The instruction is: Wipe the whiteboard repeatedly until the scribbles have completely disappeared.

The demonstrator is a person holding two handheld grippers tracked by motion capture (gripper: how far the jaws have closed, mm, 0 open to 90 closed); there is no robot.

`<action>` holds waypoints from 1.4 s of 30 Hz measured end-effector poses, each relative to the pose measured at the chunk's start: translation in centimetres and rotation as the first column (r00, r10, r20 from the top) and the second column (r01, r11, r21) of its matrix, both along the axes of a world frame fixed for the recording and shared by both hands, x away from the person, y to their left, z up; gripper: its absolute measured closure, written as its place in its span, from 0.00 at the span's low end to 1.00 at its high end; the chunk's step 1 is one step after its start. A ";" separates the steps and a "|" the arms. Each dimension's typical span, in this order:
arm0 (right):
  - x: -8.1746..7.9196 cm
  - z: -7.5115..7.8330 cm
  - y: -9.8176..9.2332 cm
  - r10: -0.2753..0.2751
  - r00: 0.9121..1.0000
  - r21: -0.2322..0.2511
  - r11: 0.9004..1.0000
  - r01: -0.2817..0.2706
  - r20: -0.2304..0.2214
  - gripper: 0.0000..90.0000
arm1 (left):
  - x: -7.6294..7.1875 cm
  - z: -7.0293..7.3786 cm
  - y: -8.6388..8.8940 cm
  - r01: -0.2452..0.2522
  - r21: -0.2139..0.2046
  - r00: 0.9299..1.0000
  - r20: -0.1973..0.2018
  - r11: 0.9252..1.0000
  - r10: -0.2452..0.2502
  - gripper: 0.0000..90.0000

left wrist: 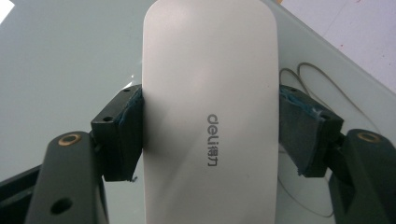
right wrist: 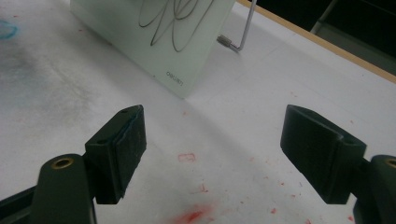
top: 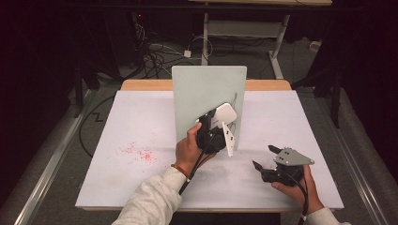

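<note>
red stains (top: 138, 153) speckle the table (top: 141, 117) at the left. left gripper (top: 217, 123) is up at the board (top: 206, 93), jaws clamped on both sides of the white eraser (top: 225, 113), which sits against the board's face. in the left gripper view the eraser (left wrist: 210, 116) fills the gap between the pads, pen loops (left wrist: 322, 84) beside it. right gripper (top: 264, 157) rests low on the table near the front edge, jaws wide apart, holding nothing.

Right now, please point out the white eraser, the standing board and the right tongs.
white eraser (left wrist: 210, 93): left gripper view, middle of its face.
standing board (top: 202, 93): high view, bare upper face.
right tongs (right wrist: 212, 154): right gripper view, midway between tips.
</note>
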State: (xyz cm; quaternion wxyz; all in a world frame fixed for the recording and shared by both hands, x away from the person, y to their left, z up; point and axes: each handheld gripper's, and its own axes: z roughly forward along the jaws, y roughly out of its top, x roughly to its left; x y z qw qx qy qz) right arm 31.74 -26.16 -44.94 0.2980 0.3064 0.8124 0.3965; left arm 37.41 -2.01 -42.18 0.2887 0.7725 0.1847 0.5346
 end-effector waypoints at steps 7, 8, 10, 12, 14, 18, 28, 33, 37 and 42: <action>0.1 -0.1 0.1 -0.002 1.000 -0.002 1.000 0.002 -0.007 0.26 | 0.7 1.6 -0.9 0.008 -0.013 1.000 0.010 1.000 -0.008 0.33; 0.1 -0.1 0.0 0.001 1.000 -0.005 1.000 -0.001 -0.007 0.26 | 0.8 1.9 -1.1 0.009 -0.014 1.000 0.013 1.000 -0.009 0.33; 0.1 -0.2 0.0 0.001 1.000 -0.007 1.000 -0.001 -0.006 0.26 | 1.1 2.6 -1.5 0.010 -0.012 1.000 0.017 1.000 -0.009 0.33; 0.1 -0.1 -0.1 -0.003 1.000 -0.003 1.000 0.003 -0.004 0.26 | 1.3 3.3 -1.9 0.011 -0.013 1.000 0.021 1.000 -0.011 0.33; 0.1 -0.1 -0.1 -0.003 1.000 -0.003 1.000 0.003 -0.003 0.26 | 1.6 3.8 -2.4 0.012 -0.007 0.999 0.030 1.000 -0.012 0.33; 0.1 -0.1 -0.1 -0.003 1.000 -0.004 1.000 0.003 -0.001 0.26 | 1.7 3.7 -2.8 0.013 -0.007 0.999 0.049 1.000 -0.012 0.32; 0.0 0.0 -0.1 -0.003 1.000 -0.001 1.000 0.003 0.000 0.26 | 0.6 0.9 -2.6 0.029 0.038 0.999 0.038 0.999 -0.030 0.32; 0.0 0.0 -0.1 -0.003 1.000 -0.003 1.000 0.003 -0.002 0.26 | 0.1 -0.2 -1.9 0.028 0.068 0.999 0.030 0.997 -0.030 0.32; 0.0 0.0 -0.1 -0.002 1.000 -0.001 1.000 0.002 -0.002 0.26 | -0.1 -0.6 -1.6 0.021 0.080 0.999 0.023 0.997 -0.023 0.32; 0.0 0.0 -0.1 0.000 1.000 -0.002 1.000 0.000 -0.002 0.26 | -0.5 -1.5 -1.1 0.019 0.094 1.000 0.022 0.995 -0.021 0.32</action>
